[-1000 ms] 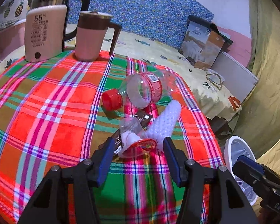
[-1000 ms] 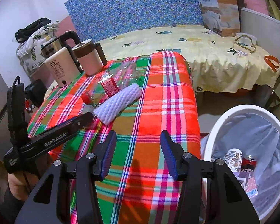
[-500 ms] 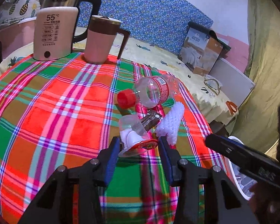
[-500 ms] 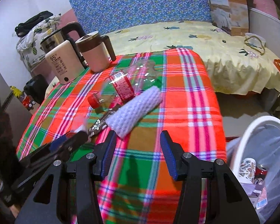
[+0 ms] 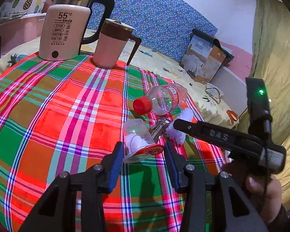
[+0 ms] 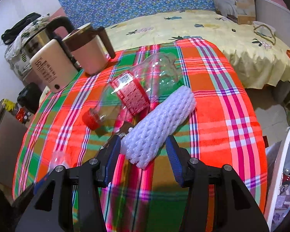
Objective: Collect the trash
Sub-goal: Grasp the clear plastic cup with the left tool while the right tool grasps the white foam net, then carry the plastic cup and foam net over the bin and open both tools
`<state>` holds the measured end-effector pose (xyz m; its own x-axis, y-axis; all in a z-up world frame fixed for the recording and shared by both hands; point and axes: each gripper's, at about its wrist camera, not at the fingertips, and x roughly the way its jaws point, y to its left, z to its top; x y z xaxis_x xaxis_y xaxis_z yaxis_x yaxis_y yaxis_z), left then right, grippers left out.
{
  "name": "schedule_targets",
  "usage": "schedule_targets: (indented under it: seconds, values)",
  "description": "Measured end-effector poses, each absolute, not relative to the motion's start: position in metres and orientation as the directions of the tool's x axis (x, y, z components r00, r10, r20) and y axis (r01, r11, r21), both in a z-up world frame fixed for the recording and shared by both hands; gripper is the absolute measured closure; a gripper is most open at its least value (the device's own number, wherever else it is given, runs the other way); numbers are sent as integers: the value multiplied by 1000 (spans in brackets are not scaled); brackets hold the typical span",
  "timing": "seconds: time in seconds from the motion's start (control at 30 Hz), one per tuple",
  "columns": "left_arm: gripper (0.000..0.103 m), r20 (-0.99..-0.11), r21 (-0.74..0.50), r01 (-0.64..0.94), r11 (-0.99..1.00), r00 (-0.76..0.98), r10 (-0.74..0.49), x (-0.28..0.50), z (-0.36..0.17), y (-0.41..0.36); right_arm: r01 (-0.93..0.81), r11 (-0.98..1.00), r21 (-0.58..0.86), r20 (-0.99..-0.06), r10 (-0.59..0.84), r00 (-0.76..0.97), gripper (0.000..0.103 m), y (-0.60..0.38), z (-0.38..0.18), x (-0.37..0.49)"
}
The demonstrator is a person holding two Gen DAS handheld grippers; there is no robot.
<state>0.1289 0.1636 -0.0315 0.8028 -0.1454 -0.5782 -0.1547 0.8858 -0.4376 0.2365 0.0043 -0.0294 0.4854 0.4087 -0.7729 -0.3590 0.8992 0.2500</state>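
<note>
My left gripper (image 5: 144,159) stands over the plaid tablecloth (image 5: 48,116) with its jaws released; they have just narrowed a little, and the small clear plastic cup (image 5: 139,141) with its red-printed lid lies between the blue pads, which do not press on it. To my left the cloth is bare right up to the kettle (image 5: 61,32) and the pink mug (image 5: 111,46) at the far edge. My right gripper (image 6: 143,152) is also unclenched, and the near end of the white foam net sleeve (image 6: 158,123) lies between its fingertips; I cannot tell whether the left pad touches it. Beside the sleeve a brown wrapper (image 5: 159,129) lies half hidden, and beyond it the crushed clear bottle (image 6: 129,90) with the red cap rests on its side. The table's right edge drops off close to the sleeve, with the bed (image 6: 212,32) past the far side and the white bin (image 6: 282,164) cut off at the frame's right, a can showing inside. In the left view my right gripper's black body covers part of the sleeve; in the right view the cup is only a blurred smear at lower left.
</note>
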Motion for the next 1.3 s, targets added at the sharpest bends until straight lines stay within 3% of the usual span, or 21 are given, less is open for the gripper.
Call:
schedule_targets:
  seconds: [0.17, 0.4, 0.8, 1.3]
  values:
    - [59, -578, -453, -147, 879, 799, -164, 130, -34, 165, -325, 901, 286, -787, 415, 457, 52, 4, -40, 245]
    - [59, -576, -442, -137, 886, 801, -163, 131, -32, 162, -344, 897, 279, -761, 425, 490, 85, -6, -32, 237]
    - [59, -596, -368, -129, 921, 793, -127, 116, -21, 134, -380, 869, 316, -735, 478, 481, 88, -44, -21, 201]
    - [59, -602, -302, -13, 953, 778, -180, 97, 2, 57, -351, 869, 349, -692, 491, 529, 88, -116, -3, 159]
